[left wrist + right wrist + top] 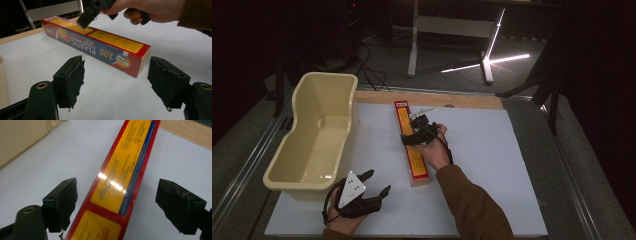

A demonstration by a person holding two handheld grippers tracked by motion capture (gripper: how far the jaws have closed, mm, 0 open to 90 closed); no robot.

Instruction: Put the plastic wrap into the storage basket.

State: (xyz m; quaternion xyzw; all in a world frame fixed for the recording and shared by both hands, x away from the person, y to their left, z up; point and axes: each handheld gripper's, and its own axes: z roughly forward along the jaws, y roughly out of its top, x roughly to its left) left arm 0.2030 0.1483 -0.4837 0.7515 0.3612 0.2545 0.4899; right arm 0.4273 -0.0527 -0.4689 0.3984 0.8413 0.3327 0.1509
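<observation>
On white table sheet (492, 165), both grippers gape: right gripper (414, 131) over box (412, 150), left gripper (374, 184) aside.

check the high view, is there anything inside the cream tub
No: the cream tub shows bare inner walls and a bare floor, while the plastic wrap box lies outside it on the white table sheet.
</observation>
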